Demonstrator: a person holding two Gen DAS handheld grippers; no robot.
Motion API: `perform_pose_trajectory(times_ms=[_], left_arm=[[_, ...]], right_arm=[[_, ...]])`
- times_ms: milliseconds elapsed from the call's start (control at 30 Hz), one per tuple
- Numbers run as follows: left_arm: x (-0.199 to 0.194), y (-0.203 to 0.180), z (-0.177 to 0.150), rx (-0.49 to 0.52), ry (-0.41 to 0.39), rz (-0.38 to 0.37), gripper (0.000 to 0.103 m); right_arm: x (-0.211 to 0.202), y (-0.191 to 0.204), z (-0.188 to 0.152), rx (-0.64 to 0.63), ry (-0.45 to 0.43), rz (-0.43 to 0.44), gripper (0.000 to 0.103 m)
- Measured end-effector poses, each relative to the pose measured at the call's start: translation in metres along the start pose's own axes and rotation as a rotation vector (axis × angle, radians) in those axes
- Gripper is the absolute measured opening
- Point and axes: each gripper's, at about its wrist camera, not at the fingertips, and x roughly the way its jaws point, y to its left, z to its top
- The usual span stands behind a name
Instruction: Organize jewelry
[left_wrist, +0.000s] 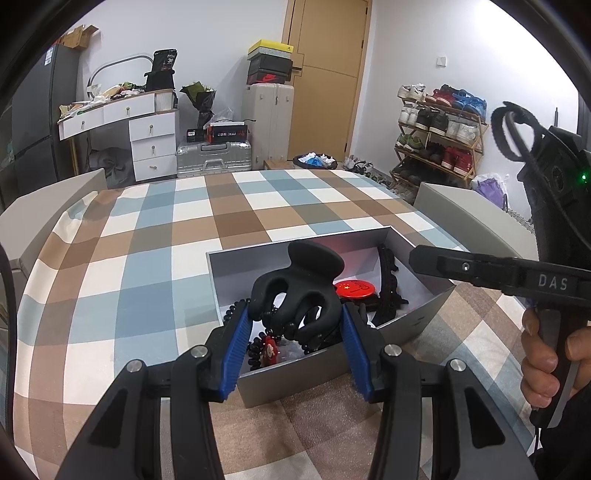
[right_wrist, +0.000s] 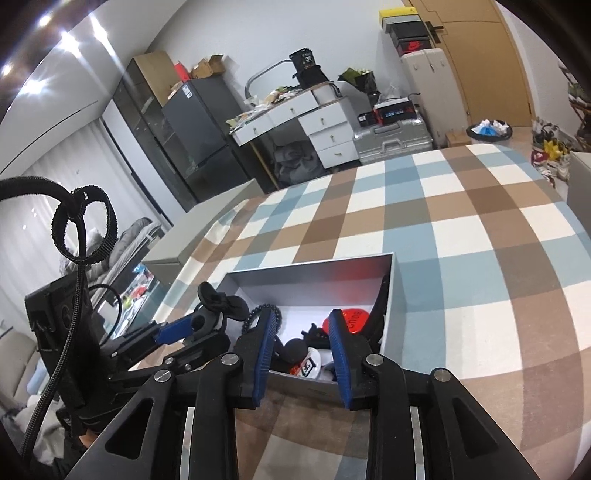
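Note:
My left gripper (left_wrist: 293, 314) is shut on a large black claw hair clip (left_wrist: 295, 291) and holds it above the near end of an open grey box (left_wrist: 421, 314). Inside the box lie a red round badge (left_wrist: 356, 290), a black bead bracelet (left_wrist: 255, 354), a small red charm (left_wrist: 269, 350) and a black toothed hair band (left_wrist: 388, 280). In the right wrist view my right gripper (right_wrist: 303, 325) is open and empty over the near edge of the box (right_wrist: 306, 275). The left gripper with the clip (right_wrist: 221, 302) shows at its left.
The box sits on a table with a blue, brown and white checked cloth (left_wrist: 155, 266). Grey chair backs (left_wrist: 465, 210) stand at the table's sides. A dresser, suitcases, a door and a shoe rack (left_wrist: 436, 136) stand beyond the table.

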Motion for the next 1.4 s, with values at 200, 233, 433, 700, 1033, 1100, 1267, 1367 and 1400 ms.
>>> perform_pose_trajectory(times_ms=[200, 233, 433, 700, 1033, 1100, 1267, 1367, 1400], left_arm=[[0.005, 0.000, 0.003, -0.006, 0.003, 0.000, 0.043], [0.005, 0.000, 0.003, -0.006, 0.002, 0.001, 0.043], [0.002, 0.000, 0.002, -0.011, 0.005, 0.005, 0.043], [0.001, 0.000, 0.004, -0.022, 0.023, 0.020, 0.052], [-0.020, 0.001, 0.001, -0.021, -0.020, 0.046, 0.089], [-0.025, 0.004, -0.001, -0.031, -0.032, 0.045, 0.102], [-0.037, 0.006, -0.010, -0.042, -0.063, 0.063, 0.102], [-0.043, 0.004, -0.015, -0.039, -0.092, 0.101, 0.102], [-0.043, 0.004, -0.017, -0.042, -0.101, 0.102, 0.102]], right_arm=[[-0.003, 0.001, 0.001, -0.007, -0.002, 0.000, 0.034], [-0.003, 0.001, 0.001, -0.009, -0.003, -0.003, 0.034], [-0.005, 0.004, 0.002, -0.029, -0.003, -0.010, 0.035], [-0.006, 0.003, 0.002, -0.044, 0.003, -0.031, 0.051], [-0.022, 0.010, -0.002, -0.079, -0.015, -0.026, 0.089], [-0.027, 0.014, -0.004, -0.098, -0.028, -0.027, 0.100], [-0.038, 0.025, -0.013, -0.158, -0.051, -0.043, 0.103], [-0.043, 0.030, -0.022, -0.204, -0.088, -0.060, 0.103], [-0.043, 0.030, -0.024, -0.205, -0.101, -0.061, 0.103]])
